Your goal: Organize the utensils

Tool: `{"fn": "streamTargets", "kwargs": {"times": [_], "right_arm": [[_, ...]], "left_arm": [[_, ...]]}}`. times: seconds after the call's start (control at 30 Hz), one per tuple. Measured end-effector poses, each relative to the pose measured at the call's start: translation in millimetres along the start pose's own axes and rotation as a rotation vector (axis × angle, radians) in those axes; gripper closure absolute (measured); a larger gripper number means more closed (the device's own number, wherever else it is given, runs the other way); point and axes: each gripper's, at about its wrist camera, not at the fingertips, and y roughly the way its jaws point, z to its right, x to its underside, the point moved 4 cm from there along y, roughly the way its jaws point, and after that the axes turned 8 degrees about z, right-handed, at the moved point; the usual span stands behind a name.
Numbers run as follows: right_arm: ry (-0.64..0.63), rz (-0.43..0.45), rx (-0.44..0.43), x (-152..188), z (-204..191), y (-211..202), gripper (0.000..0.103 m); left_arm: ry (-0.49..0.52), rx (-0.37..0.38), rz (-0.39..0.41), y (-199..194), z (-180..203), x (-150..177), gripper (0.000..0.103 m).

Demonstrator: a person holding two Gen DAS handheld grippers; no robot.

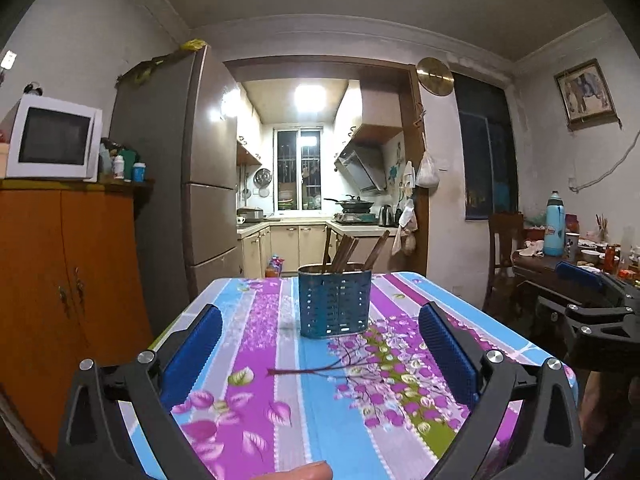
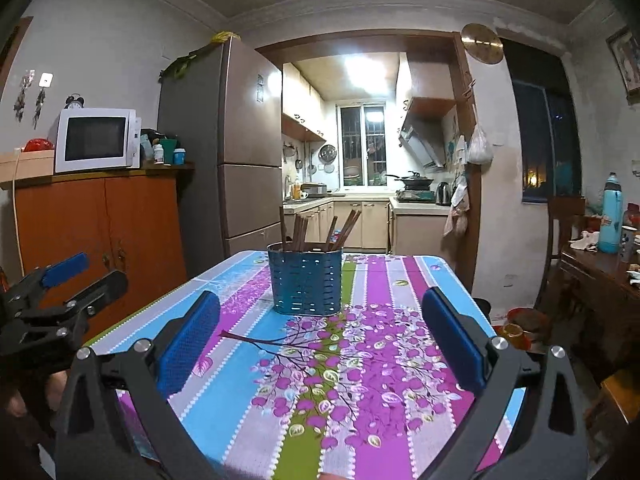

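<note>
Upright blue holder (image 1: 334,306), chopsticks (image 1: 347,254) inside

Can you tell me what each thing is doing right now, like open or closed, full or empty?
Left hand-held gripper: open, holding nothing.
Right hand-held gripper: open, holding nothing.
Blue holder: upright on the table, untouched.
Chopsticks: standing in the holder, leaning.
Tablecloth: spread flat over the table.
Fridge: doors shut.
Microwave: door shut.
Orange cabinet: doors shut.
</note>
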Motion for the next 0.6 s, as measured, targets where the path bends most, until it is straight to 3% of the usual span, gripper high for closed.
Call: {"fn": "streamTargets", "kwargs": {"times": [0.23,0.6], "right_arm": [[-0.011,0.017,0.008,2.6,-3.5,-17.2,0.005],[-0.013,0.076,0.043,-1.1,-0.6,-42.3,0.005]], "left_arm": [[-0.012,-0.02,0.016,-19.1,-3.4,-2.9,0.005],[0.011,0.017,0.073,-43.7,10.8,-5.4,0.005]]}}
